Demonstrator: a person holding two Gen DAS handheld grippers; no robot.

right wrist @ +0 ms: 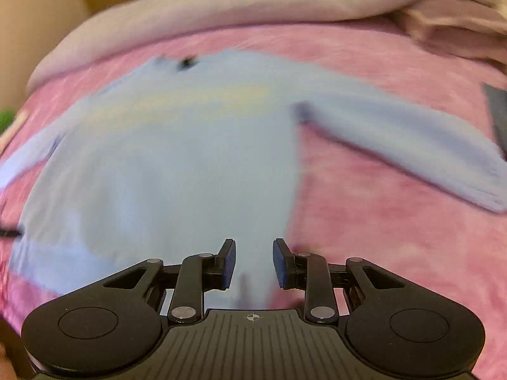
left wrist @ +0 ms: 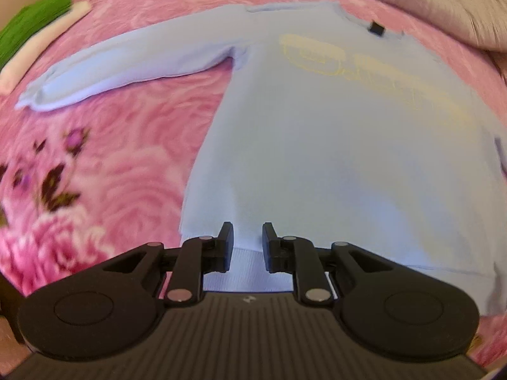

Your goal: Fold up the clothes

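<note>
A light blue long-sleeved sweatshirt (left wrist: 317,142) lies flat, front up, on a pink bed cover (left wrist: 126,158), with a pale yellow print (left wrist: 348,66) on its chest and a small black label (left wrist: 376,28) at the neck. Its left sleeve (left wrist: 126,72) stretches out sideways. My left gripper (left wrist: 247,231) hovers open over the ribbed hem near the lower left corner, nothing pressed between the pads. In the blurred right wrist view the sweatshirt (right wrist: 158,164) and its right sleeve (right wrist: 412,145) show. My right gripper (right wrist: 254,247) stands open above the lower right corner.
A mauve-grey duvet (right wrist: 221,3) is bunched along the far side of the pink cover (right wrist: 396,237). A green item (left wrist: 31,22) with a cream strip lies at the far left. A dark grey thing (right wrist: 497,110) lies at the right edge beyond the sleeve.
</note>
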